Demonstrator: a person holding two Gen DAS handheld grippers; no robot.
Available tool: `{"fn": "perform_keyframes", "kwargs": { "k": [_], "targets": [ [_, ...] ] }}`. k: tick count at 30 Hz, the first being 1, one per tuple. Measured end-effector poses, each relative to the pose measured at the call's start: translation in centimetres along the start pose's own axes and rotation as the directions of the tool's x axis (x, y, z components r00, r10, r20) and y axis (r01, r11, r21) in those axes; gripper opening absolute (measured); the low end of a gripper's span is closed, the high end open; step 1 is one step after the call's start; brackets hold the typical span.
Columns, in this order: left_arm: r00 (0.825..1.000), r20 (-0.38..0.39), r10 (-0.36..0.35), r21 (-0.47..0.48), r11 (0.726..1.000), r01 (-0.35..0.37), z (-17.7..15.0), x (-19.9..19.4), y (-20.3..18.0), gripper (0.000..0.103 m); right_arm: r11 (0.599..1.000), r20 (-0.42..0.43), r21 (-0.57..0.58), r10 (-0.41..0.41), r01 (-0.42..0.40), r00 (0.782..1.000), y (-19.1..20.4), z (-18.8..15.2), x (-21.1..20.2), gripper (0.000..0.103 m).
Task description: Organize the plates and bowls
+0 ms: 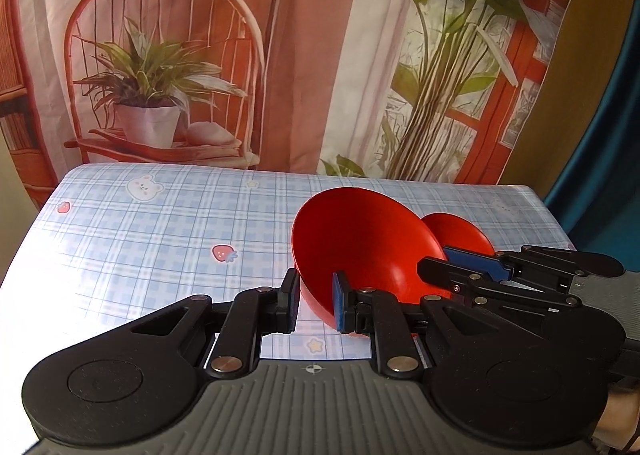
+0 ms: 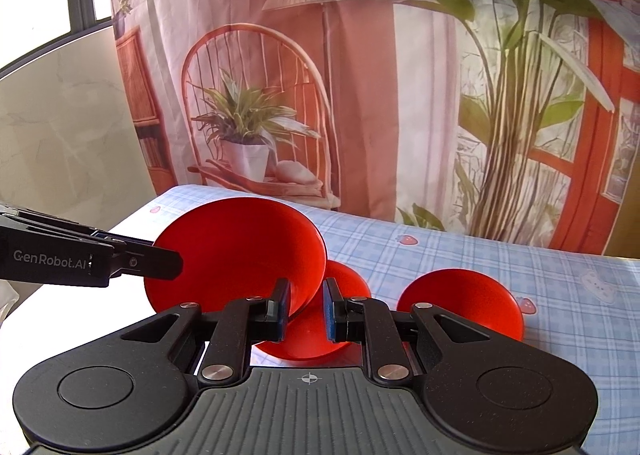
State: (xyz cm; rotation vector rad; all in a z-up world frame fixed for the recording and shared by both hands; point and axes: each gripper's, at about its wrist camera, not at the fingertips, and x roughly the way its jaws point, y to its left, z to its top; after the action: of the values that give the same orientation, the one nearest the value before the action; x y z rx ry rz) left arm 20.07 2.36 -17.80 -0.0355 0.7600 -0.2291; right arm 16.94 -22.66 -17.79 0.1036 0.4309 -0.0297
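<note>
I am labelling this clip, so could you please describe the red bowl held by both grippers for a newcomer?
On the table with the blue checked cloth, three red dishes cluster together. The large bowl is the biggest, steeply tilted, its rim pinched by the left gripper and right gripper; the two smaller dishes are ungripped.

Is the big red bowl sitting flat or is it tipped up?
Tipped up. The big red bowl faces sideways, with both tongs pinching its rim, above a smaller red bowl on the table.

Only readable text I can spot is "GenRobot.AI" in pale letters, printed on the black side of the left gripper (image 2: 168, 261) in the right wrist view.
</note>
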Motion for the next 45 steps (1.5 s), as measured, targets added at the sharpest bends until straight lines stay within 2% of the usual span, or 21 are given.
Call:
{"fn": "perform_keyframes", "kwargs": {
  "k": [10,23,45],
  "targets": [
    [0.999,-0.035,-0.022,0.013,1.000,0.022,0.7,3.6,-1.3,0.019,0.999,-0.009,0.024,-0.027,0.027,1.000,-3.0,0.0,1.8,0.016],
    [0.998,-0.062,-0.024,0.026,0.999,0.026,1.0,6.4,-1.7,0.019,0.999,-0.033,0.018,-0.042,0.042,0.999,-4.5,-0.3,4.0,0.016],
    [0.993,-0.108,0.038,0.053,0.998,-0.032,-0.1,7.5,-1.0,0.019,1.000,-0.091,-0.013,-0.023,0.022,0.996,-3.3,-1.3,6.0,0.016]
  ]
}}
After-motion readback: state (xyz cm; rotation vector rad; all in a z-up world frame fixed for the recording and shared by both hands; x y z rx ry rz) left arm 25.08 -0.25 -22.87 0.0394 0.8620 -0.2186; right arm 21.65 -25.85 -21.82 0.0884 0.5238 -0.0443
